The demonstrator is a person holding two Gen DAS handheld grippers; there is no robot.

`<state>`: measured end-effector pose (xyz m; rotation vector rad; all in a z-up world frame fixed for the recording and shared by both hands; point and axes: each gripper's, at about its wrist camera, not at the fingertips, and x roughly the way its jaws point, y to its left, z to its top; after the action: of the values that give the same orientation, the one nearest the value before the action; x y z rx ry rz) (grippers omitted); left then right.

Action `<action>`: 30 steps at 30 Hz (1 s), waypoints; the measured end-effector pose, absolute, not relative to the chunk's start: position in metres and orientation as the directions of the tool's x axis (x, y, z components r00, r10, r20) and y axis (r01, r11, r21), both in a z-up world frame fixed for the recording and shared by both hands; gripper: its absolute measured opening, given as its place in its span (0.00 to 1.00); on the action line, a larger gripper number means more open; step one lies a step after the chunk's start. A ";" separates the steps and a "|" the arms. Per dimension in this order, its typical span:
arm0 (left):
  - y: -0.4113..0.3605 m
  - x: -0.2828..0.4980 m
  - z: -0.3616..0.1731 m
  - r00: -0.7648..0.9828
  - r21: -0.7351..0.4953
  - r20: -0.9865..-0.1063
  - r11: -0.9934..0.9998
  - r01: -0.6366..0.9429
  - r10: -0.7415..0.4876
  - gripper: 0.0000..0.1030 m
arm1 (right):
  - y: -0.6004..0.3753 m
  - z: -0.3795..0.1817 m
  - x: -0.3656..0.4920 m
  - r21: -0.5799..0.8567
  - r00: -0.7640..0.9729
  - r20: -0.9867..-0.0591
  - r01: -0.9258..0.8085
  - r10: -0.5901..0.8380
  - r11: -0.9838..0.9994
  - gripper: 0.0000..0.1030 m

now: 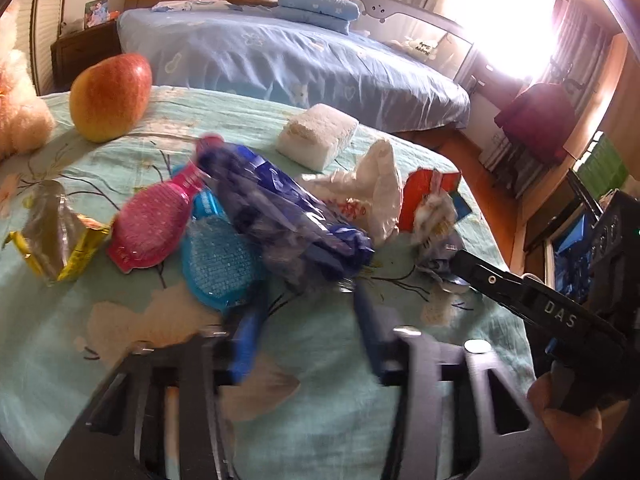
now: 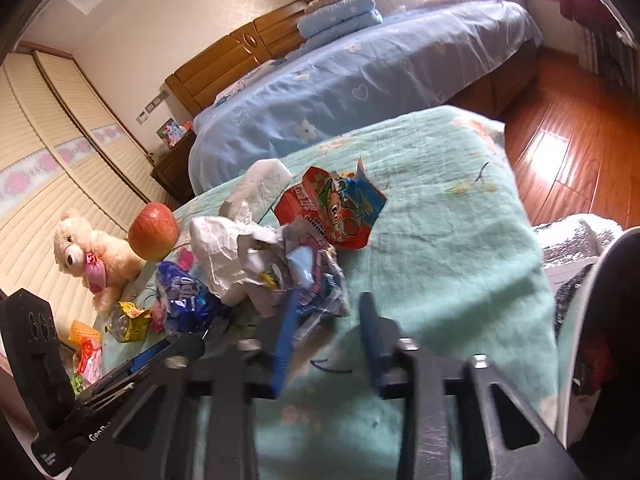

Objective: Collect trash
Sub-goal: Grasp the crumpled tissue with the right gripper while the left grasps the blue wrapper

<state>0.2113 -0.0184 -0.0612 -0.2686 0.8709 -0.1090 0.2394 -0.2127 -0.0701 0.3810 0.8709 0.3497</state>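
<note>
Both tools close on litter to gather it: the left tool [image 1: 304, 300] pinches the blue wrapper [image 1: 280, 216], the right tool [image 2: 328, 312] the crumpled packet [image 2: 316, 280].

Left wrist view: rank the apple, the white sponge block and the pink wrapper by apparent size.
1. Pink wrapper and apple: look alike; the wrapper lies nearer the camera, so unsure.
2. White sponge block: smallest.

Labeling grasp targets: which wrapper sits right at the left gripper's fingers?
The dark blue crinkled wrapper, at the left gripper. The pink, light blue and yellow ones lie further left.
</note>
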 end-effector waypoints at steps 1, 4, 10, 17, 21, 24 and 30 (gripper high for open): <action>-0.019 0.212 -0.063 0.635 -0.280 -0.744 0.960 -0.013 -0.208 0.23 | -0.212 -0.071 0.240 0.459 0.593 -0.670 -0.143 0.448 0.877 0.18; -0.018 0.210 -0.064 0.636 -0.294 -0.739 0.956 -0.005 -0.224 0.10 | -0.210 -0.070 0.238 0.451 0.596 -0.666 -0.156 0.448 0.879 0.14; -0.021 0.195 -0.057 0.651 -0.291 -0.721 0.956 0.025 -0.237 0.07 | -0.215 -0.066 0.225 0.454 0.605 -0.659 -0.154 0.447 0.877 0.07; -0.031 0.167 -0.049 0.660 -0.298 -0.704 0.952 0.063 -0.264 0.07 | -0.227 -0.060 0.198 0.466 0.616 -0.645 -0.151 0.452 0.872 0.03; -0.042 0.155 -0.047 0.654 -0.302 -0.698 0.948 0.098 -0.290 0.07 | -0.233 -0.057 0.182 0.455 0.626 -0.645 -0.147 0.439 0.878 0.03; -0.051 0.145 -0.044 0.656 -0.289 -0.693 0.949 0.125 -0.298 0.07 | -0.241 -0.055 0.170 0.462 0.635 -0.639 -0.135 0.435 0.877 0.03; -0.070 0.134 -0.040 0.644 -0.287 -0.691 0.942 0.173 -0.329 0.07 | -0.257 -0.051 0.150 0.472 0.655 -0.627 -0.111 0.422 0.874 0.03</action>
<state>0.1341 -0.0702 -0.0396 -0.2018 0.8236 -0.2878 0.1498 -0.2566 -0.0510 0.4173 0.8057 0.3120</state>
